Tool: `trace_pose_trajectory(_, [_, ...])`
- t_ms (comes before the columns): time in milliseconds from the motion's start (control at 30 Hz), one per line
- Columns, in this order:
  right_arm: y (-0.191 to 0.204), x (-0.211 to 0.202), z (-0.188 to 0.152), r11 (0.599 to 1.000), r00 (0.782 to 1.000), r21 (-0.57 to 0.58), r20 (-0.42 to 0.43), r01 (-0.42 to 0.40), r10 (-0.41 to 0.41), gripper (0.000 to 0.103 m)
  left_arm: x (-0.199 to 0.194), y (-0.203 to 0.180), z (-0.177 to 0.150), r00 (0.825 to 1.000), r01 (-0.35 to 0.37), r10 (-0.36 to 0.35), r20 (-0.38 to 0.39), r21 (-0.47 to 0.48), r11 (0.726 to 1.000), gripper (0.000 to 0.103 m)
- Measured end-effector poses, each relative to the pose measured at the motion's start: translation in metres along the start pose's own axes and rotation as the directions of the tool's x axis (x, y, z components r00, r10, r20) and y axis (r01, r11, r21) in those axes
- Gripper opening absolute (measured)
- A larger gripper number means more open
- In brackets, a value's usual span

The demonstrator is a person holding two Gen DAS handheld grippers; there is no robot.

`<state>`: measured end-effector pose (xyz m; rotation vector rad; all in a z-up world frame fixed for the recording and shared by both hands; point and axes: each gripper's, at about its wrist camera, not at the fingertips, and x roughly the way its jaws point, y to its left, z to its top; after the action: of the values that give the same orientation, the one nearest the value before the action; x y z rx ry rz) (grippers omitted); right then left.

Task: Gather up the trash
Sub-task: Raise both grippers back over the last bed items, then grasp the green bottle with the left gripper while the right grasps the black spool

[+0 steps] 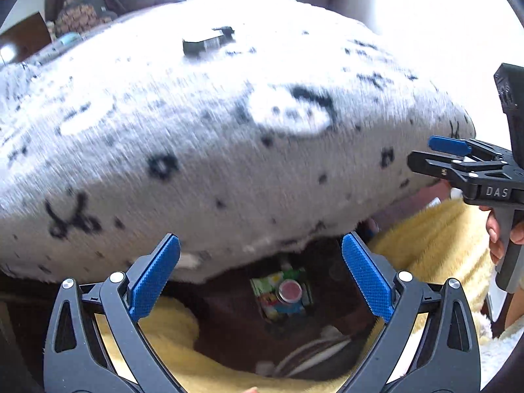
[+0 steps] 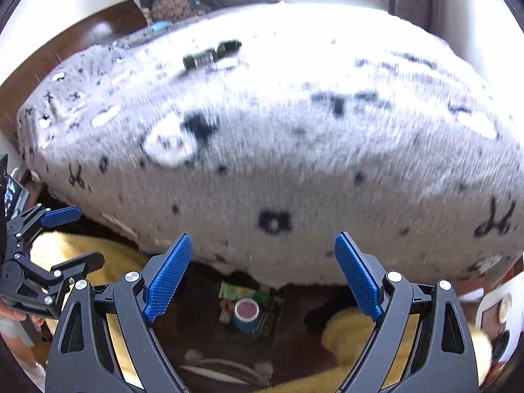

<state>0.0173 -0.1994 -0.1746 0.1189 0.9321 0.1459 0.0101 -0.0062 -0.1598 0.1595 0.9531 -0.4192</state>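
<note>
A dark bin [image 1: 330,301] stands on the floor at the bed's foot and holds colourful wrappers [image 1: 271,290] and a round can with a red lid [image 1: 290,290]; it also shows in the right wrist view [image 2: 294,330] with the can [image 2: 246,309]. A dark green wrapper [image 1: 207,43] lies far off on the bed [image 2: 211,55]. My left gripper [image 1: 261,278] is open and empty above the bin. My right gripper [image 2: 263,276] is open and empty above it too, and shows at the right of the left view [image 1: 435,154].
A grey fluffy blanket with black marks [image 1: 229,147] covers the bed. Yellow towels [image 1: 435,239] lie on the floor around the bin. A white item [image 2: 497,311] sits at the right. A patterned cushion [image 2: 180,1] lies at the bed's far end.
</note>
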Motion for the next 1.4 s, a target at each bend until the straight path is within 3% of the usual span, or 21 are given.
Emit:
trace_pose_trajectory(300, [0.002, -0.019, 0.054, 0.997, 0.990, -0.052, 0.132, 0.056, -0.049, 0.089, -0.017, 0.025, 0.052, 0.990, -0.081, 0.083, 0.111, -0.017, 0.997, 0.094])
trace_pose_trajectory(500, [-0.003, -0.011, 0.096, 0.996, 0.988, -0.056, 0.145, 0.067, -0.058, 0.089, -0.011, 0.049, 0.086, 0.986, -0.103, 0.107, 0.128, -0.038, 0.994, 0.094])
trace_pose_trajectory(767, [-0.004, 0.038, 0.150, 0.994, 0.989, -0.061, 0.123, 0.091, -0.083, 0.089, 0.038, 0.074, 0.133, 0.988, -0.113, 0.118, 0.104, -0.049, 0.992, 0.094])
trace_pose_trajectory(967, [-0.009, 0.082, 0.188, 0.992, 0.990, -0.046, 0.089, 0.115, -0.111, 0.089, 0.083, 0.084, 0.177, 0.990, -0.107, 0.110, 0.083, -0.038, 0.993, 0.086])
trace_pose_trajectory(1200, [-0.017, 0.109, 0.213, 0.992, 0.990, -0.031, 0.072, 0.125, -0.122, 0.089, 0.131, 0.085, 0.227, 0.988, -0.129, 0.128, 0.090, 0.008, 0.992, 0.085])
trace_pose_trajectory(1400, [-0.021, 0.130, 0.231, 0.990, 0.990, -0.022, 0.051, 0.136, -0.135, 0.089, 0.171, 0.087, 0.253, 0.991, -0.129, 0.127, 0.047, 0.021, 0.991, 0.084])
